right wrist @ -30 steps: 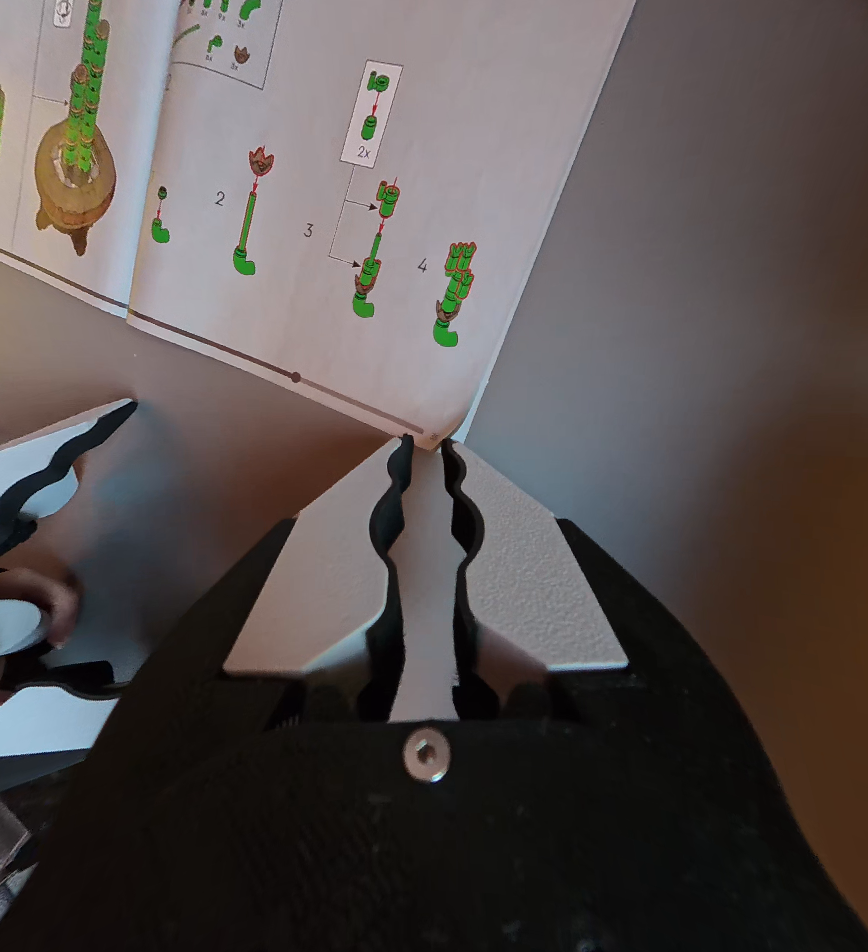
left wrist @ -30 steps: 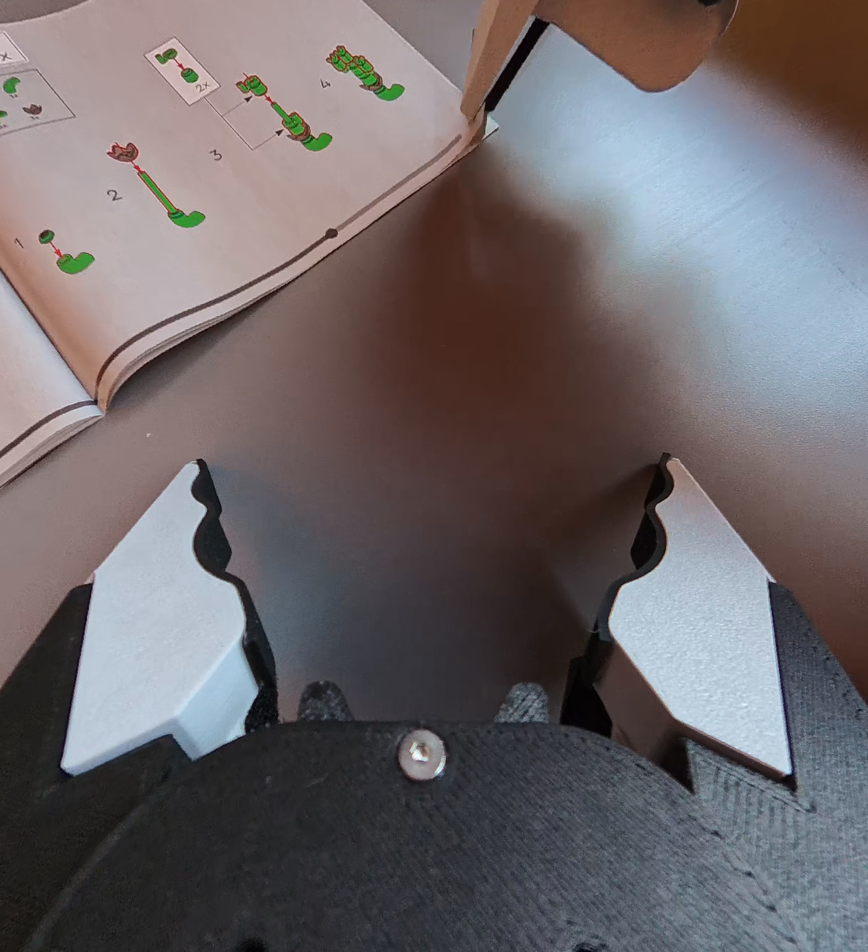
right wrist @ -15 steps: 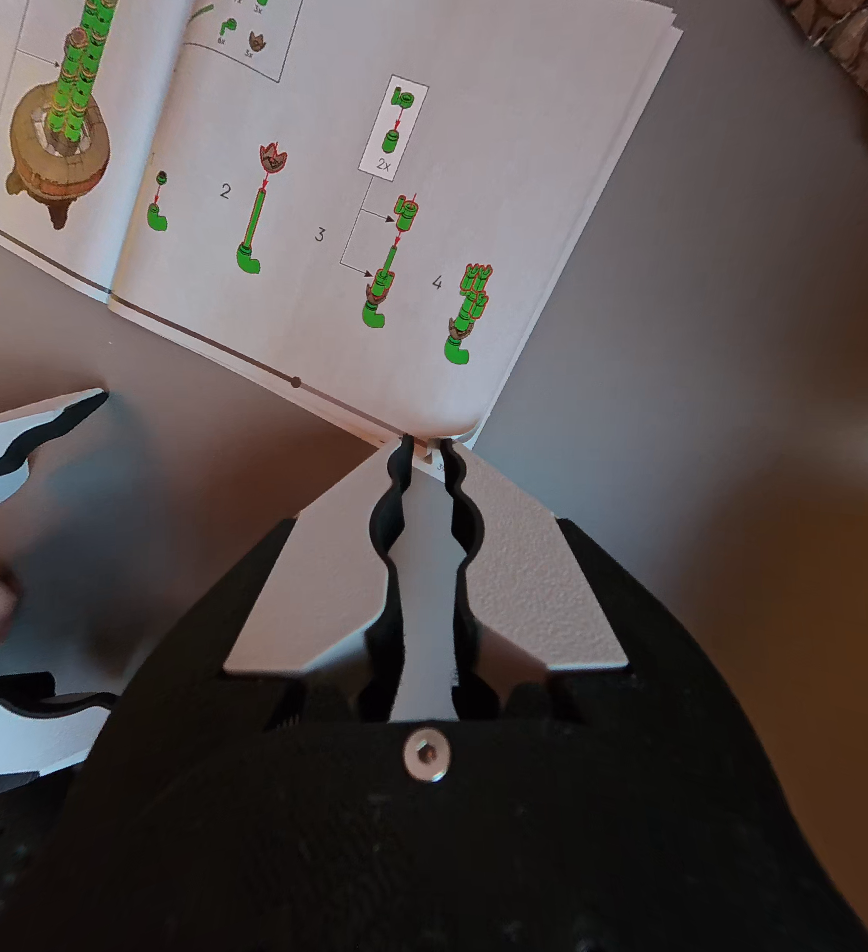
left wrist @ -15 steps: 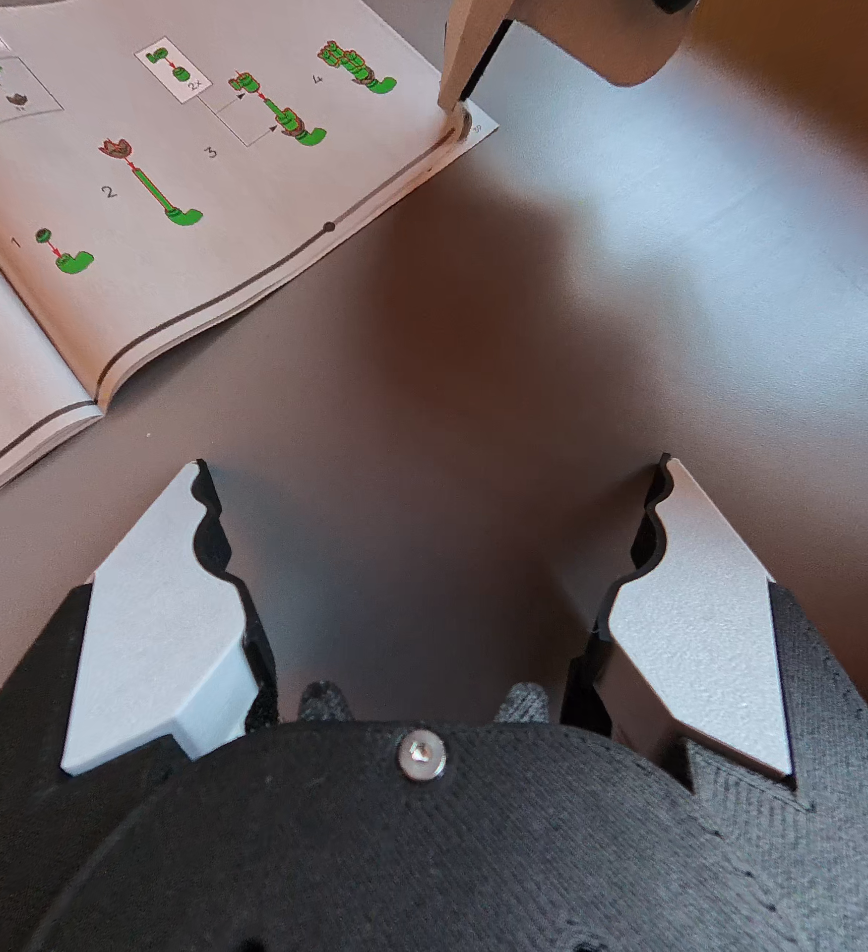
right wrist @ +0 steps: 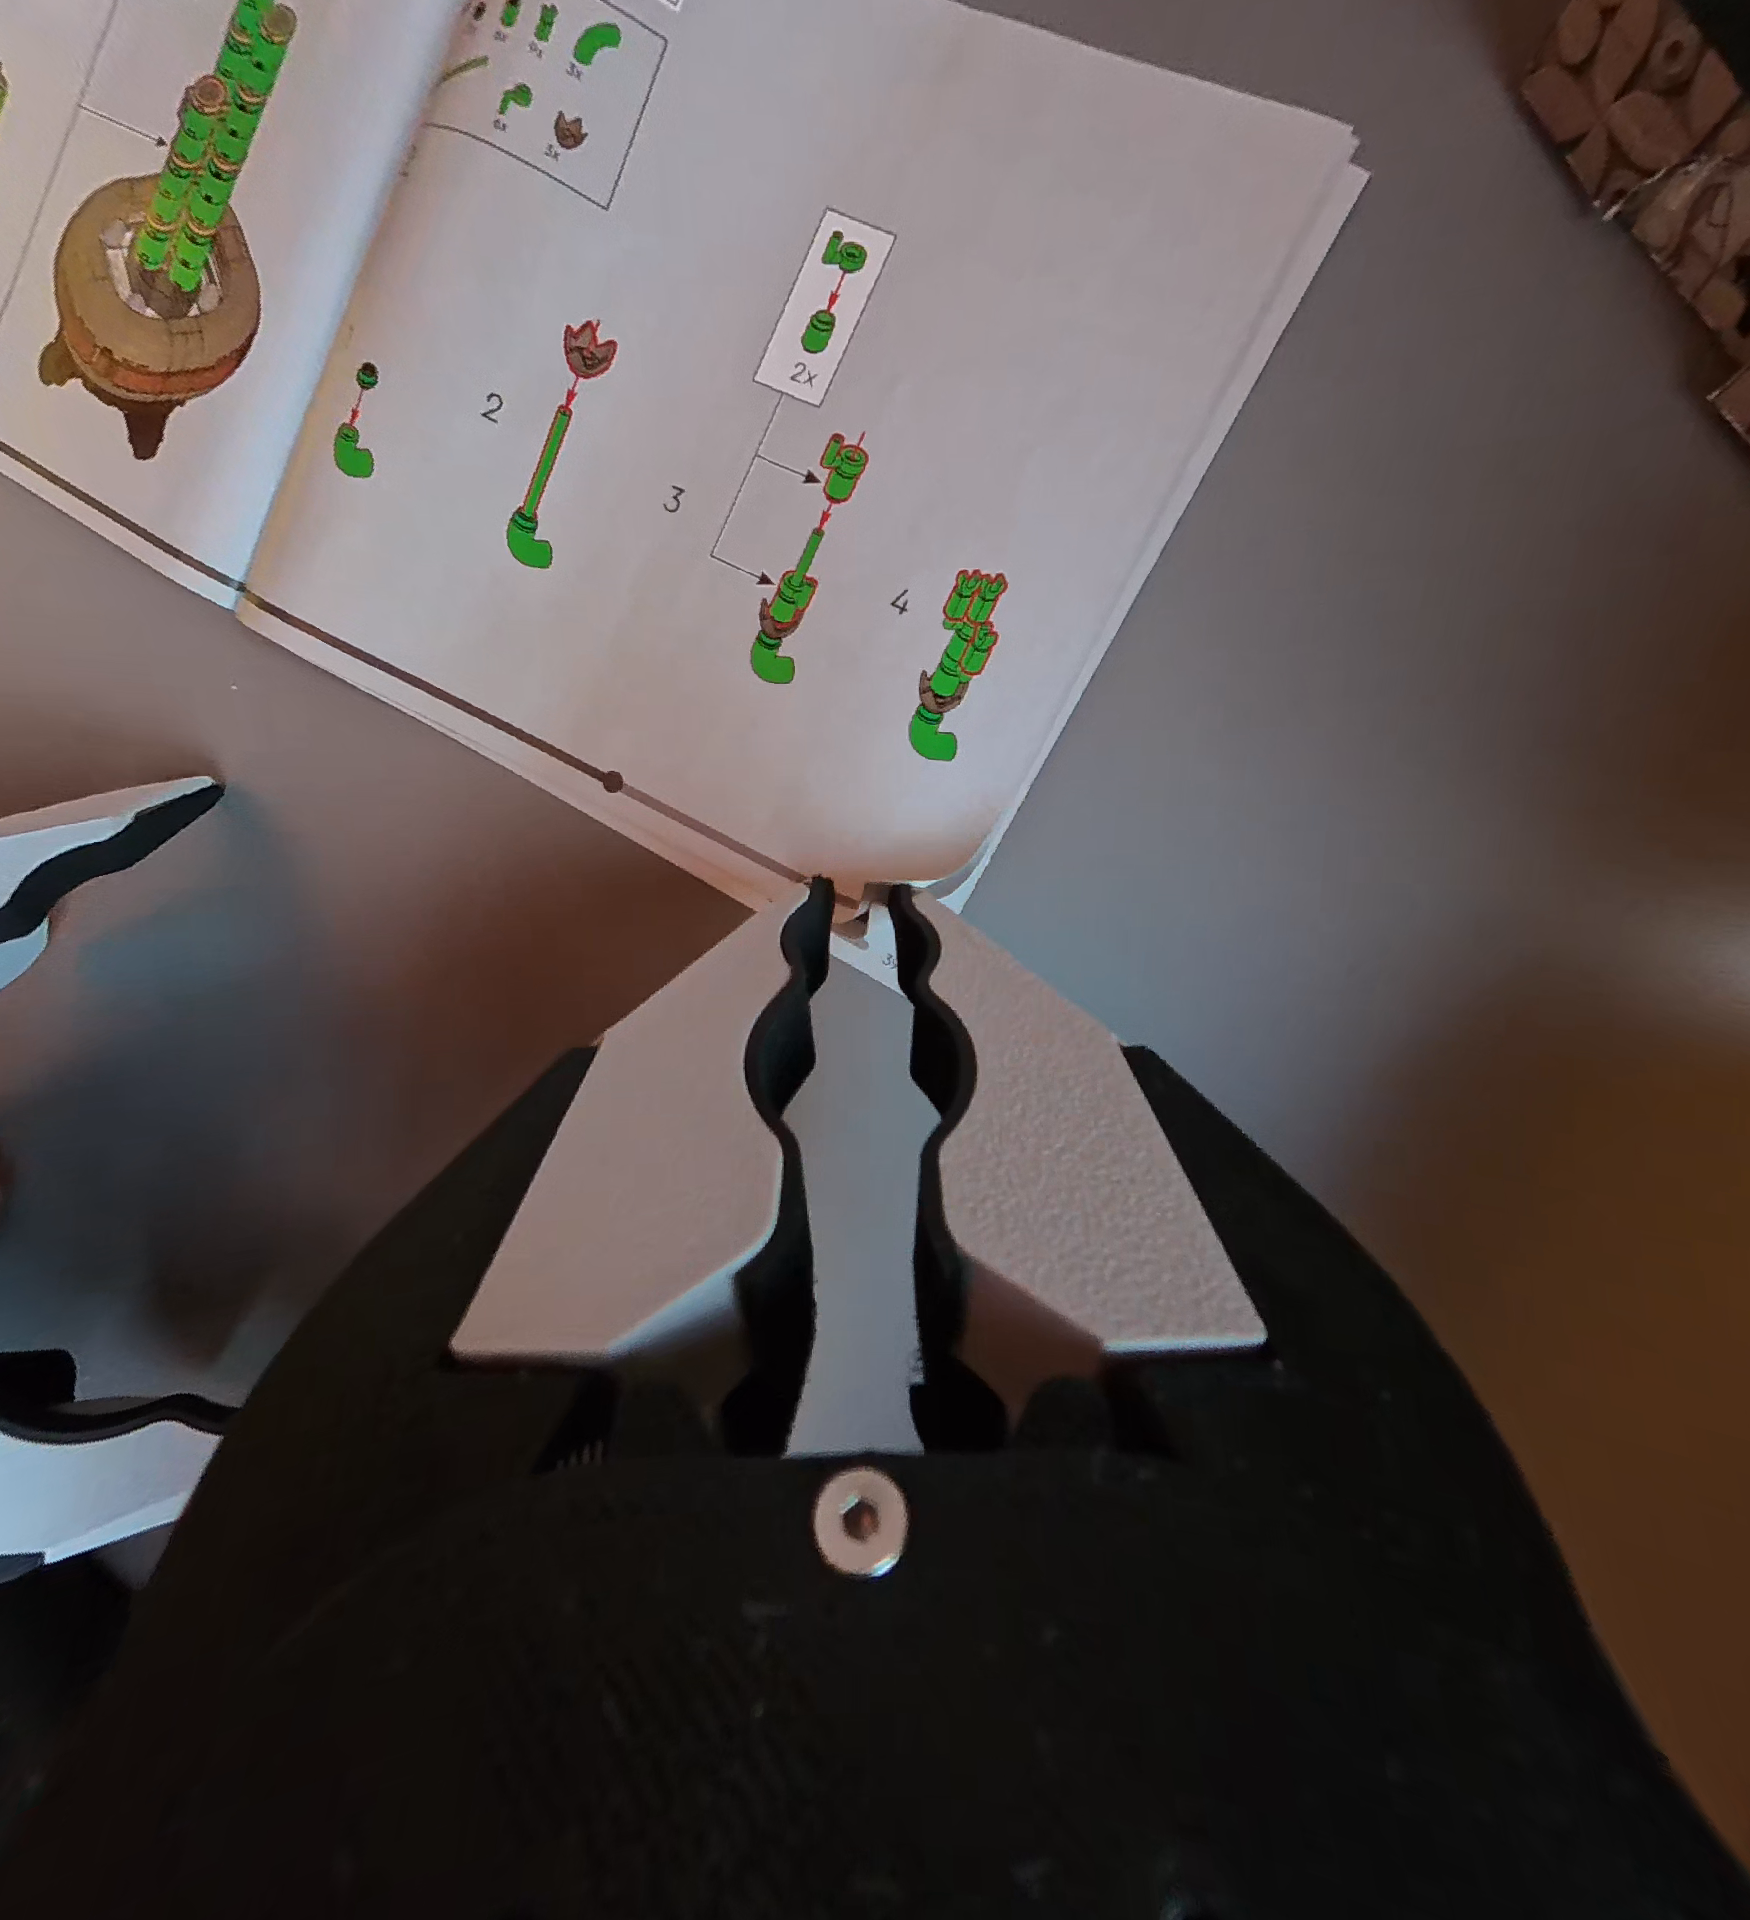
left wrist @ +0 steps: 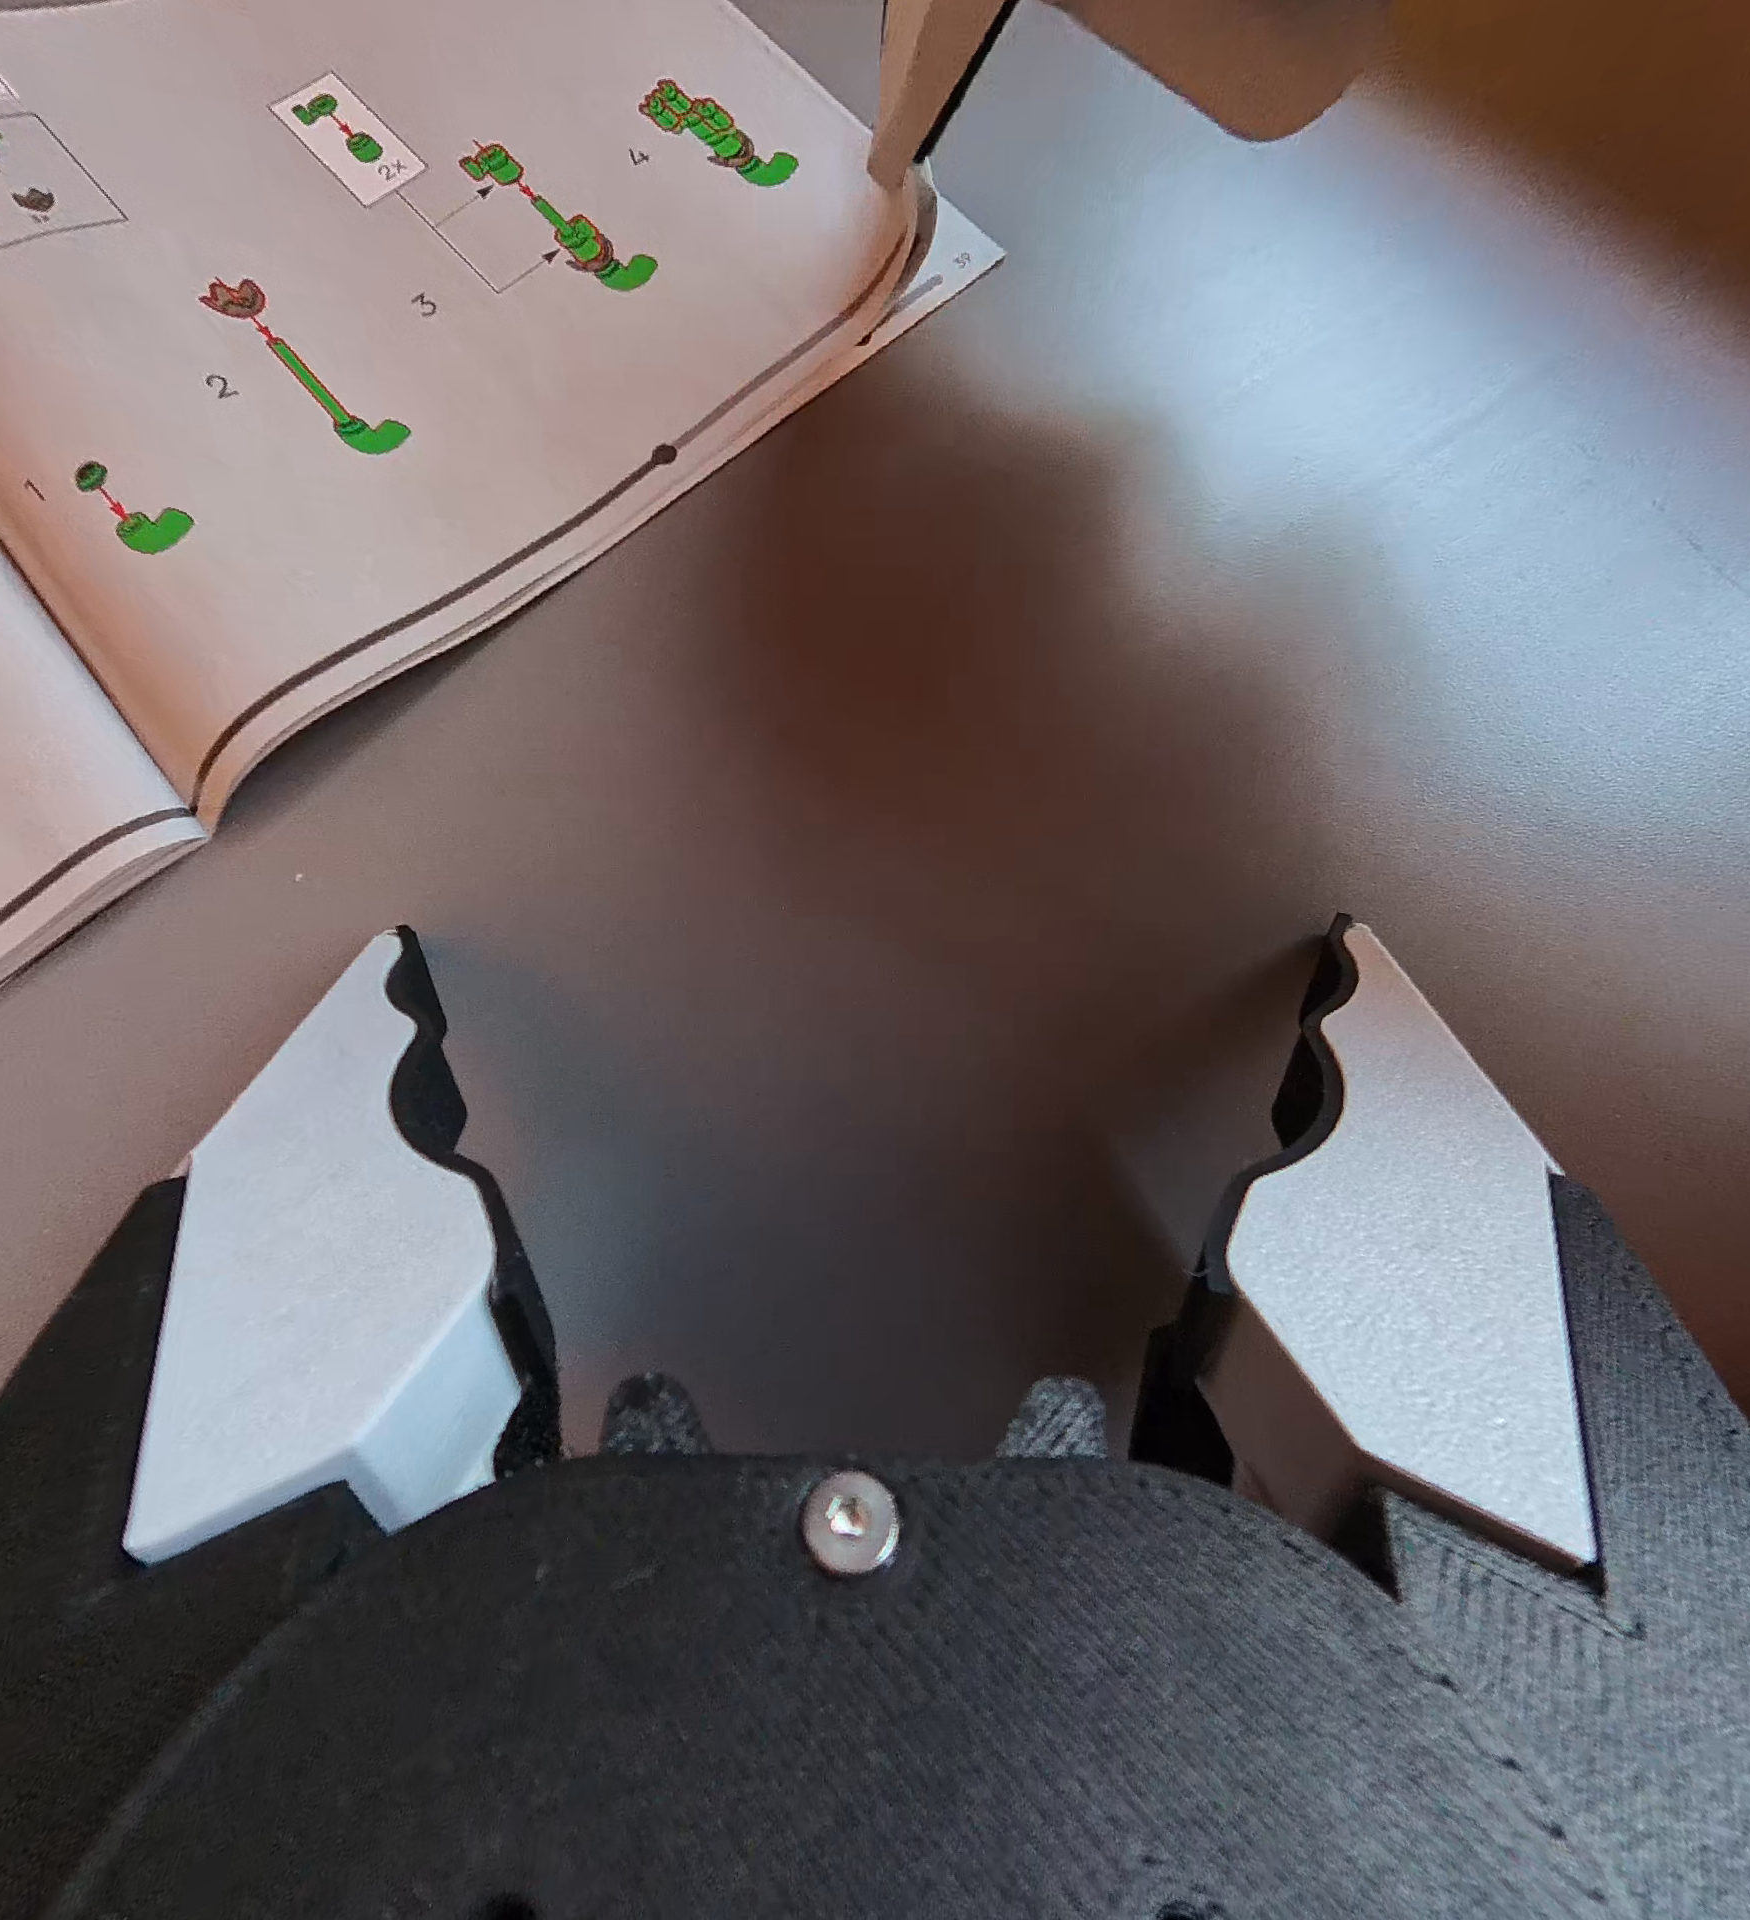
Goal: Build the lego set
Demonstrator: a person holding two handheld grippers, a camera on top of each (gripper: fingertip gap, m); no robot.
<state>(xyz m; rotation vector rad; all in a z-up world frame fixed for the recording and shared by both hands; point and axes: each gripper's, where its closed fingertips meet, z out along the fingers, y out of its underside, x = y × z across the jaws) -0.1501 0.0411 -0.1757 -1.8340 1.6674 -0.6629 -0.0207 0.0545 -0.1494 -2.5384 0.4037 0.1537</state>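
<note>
The open white paper instruction booklet lay on the grey table. The right gripper had its jaws nearly closed, pinching the top page's curled corner. The left gripper hovered nearby, jaws wide apart, holding nothing.

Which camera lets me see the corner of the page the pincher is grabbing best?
The right wrist view: the right gripper pinches the lifted page corner of the instruction booklet right in the middle. The left wrist view shows that corner curling up far off by the top edge.
</note>
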